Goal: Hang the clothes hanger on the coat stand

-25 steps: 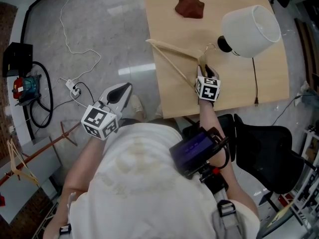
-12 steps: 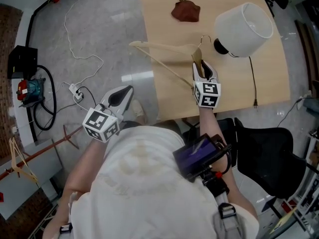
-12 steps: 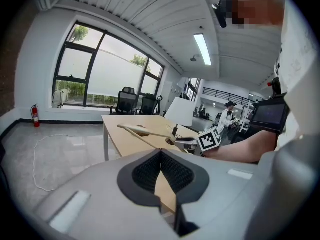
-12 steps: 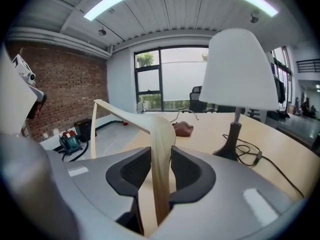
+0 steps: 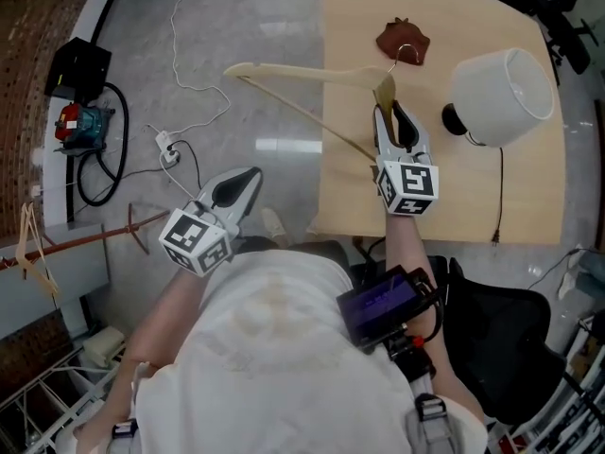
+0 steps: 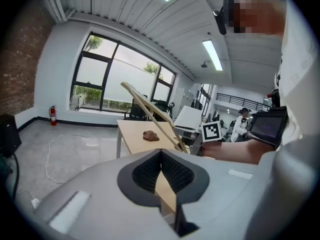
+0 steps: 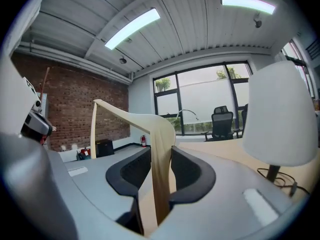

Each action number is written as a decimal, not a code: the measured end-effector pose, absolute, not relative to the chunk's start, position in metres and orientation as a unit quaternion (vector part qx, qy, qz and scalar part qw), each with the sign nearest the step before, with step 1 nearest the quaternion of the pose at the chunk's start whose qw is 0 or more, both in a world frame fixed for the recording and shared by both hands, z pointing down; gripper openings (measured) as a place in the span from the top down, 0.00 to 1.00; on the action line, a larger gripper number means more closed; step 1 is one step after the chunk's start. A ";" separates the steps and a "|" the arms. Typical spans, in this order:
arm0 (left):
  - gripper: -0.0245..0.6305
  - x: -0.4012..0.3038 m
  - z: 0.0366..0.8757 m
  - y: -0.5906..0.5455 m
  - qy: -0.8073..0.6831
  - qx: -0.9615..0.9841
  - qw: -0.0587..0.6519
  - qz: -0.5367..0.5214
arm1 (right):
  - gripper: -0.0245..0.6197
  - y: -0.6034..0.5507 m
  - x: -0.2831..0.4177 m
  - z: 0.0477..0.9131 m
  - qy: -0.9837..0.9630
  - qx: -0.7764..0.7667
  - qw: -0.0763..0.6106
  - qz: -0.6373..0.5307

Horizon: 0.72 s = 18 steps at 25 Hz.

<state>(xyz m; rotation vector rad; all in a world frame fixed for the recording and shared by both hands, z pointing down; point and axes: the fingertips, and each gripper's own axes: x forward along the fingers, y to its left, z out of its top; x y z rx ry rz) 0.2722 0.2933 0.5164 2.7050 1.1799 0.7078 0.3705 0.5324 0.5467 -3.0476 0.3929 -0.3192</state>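
— Two claws: what do they hold?
— Right claw point(image 5: 395, 121) grips the wooden hanger point(image 5: 302, 72) over the bench's point(image 5: 454, 197) left edge; left claw point(image 5: 248, 174) is closed, empty, over the floor.

No lettering, brand or number is showing legibly; only square marker patterns are facing out from the cube point(image 5: 196, 239) of the left gripper point(image 5: 244, 180) and the cube point(image 5: 408, 185) of the right gripper point(image 5: 392, 121).

clothes hanger point(image 5: 312, 71) lifted off table point(image 5: 473, 197), right gripper point(image 5: 389, 113) raised (hanger arm now over floor point(image 5: 255, 26))
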 end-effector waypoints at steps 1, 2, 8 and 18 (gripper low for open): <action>0.96 0.272 0.515 0.287 0.379 0.895 0.056 0.230 | 0.75 0.522 0.374 0.539 0.139 -0.985 0.027 -0.095; 0.96 0.271 0.513 0.280 0.367 0.900 0.058 0.227 | 0.75 0.512 0.378 0.532 0.152 -0.984 0.028 -0.087; 0.96 0.270 0.493 0.228 0.311 0.930 0.071 0.184 | 0.75 0.444 0.395 0.481 0.223 -0.974 0.012 -0.041; 0.96 0.200 0.480 0.116 0.223 0.960 0.098 0.139 | 0.75 0.306 0.358 0.434 0.319 -0.948 0.006 -0.014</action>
